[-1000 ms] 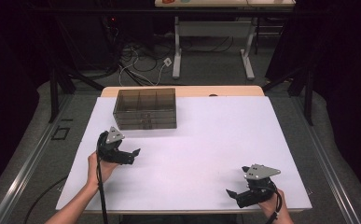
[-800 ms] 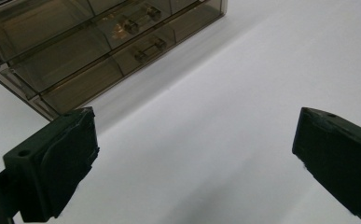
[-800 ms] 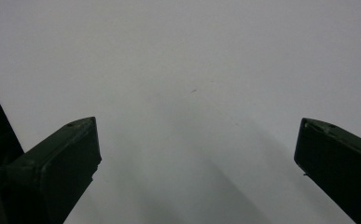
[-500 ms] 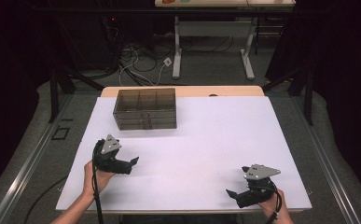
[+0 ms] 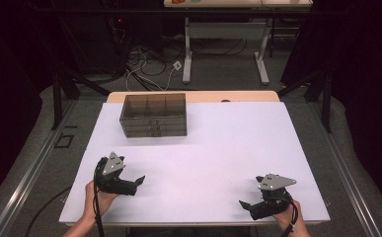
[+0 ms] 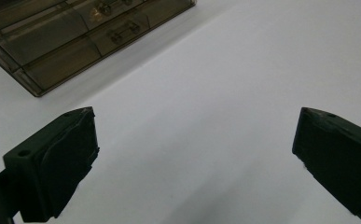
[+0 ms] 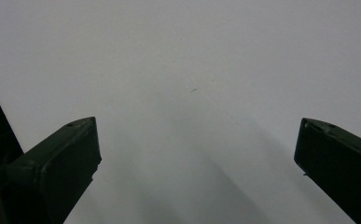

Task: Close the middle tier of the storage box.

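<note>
Two grippers are held low over the white table point(image 5: 218, 148), each with its jaws spread wide and nothing between them. The left gripper point(image 5: 136, 181) is seen near the front left corner, pointed toward the middle of the table; in the left gripper view its jaws frame bare surface, with the box point(image 6: 71, 37) up in the far left corner of that view. The right gripper point(image 5: 245, 206) is seen near the front right edge, pointed left, and bare tabletop is framed in its own view.

The box point(image 5: 154, 114), a smoky clear organiser with small drawers on its front, is set at the back left of the table, well apart from both grippers. It is nearer the left gripper, so the work is judged to be a reach to it, not yet begun.

Several risks can be judged from here. The box looks light and rests free on a smooth top, so it could be pushed back toward the rear edge if a jaw is driven against its front. The drawer handles are small, and a wide-open jaw could slip off or catch two at once. A drawer pulled without the box being steadied could drag the whole box forward.
</note>
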`<state>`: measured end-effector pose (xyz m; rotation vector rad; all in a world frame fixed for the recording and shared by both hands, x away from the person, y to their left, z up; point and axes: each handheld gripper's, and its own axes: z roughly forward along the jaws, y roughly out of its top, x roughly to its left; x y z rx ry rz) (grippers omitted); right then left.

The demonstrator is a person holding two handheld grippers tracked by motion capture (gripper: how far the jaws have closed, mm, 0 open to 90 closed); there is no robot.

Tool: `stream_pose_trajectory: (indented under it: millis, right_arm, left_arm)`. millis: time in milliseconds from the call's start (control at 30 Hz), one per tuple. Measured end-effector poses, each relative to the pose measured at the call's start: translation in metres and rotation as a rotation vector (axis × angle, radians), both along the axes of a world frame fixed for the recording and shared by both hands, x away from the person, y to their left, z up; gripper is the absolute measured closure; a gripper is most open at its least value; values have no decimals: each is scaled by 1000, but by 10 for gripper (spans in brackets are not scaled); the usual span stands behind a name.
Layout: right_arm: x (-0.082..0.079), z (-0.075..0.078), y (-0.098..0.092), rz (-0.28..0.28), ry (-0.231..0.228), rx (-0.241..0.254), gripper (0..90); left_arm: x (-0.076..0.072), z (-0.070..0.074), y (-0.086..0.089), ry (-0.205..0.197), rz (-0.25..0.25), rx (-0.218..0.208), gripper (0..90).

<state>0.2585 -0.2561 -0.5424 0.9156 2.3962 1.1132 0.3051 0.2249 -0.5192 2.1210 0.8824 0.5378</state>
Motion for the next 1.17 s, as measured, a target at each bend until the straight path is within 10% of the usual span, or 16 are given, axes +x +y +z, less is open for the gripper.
stream_pose_trajectory:
  millis: [1167]
  right_arm:
    - [1, -2, 1, 9, -9, -6, 0]
  left_arm:
    - [-30, -21, -4, 28, -49, 8, 0]
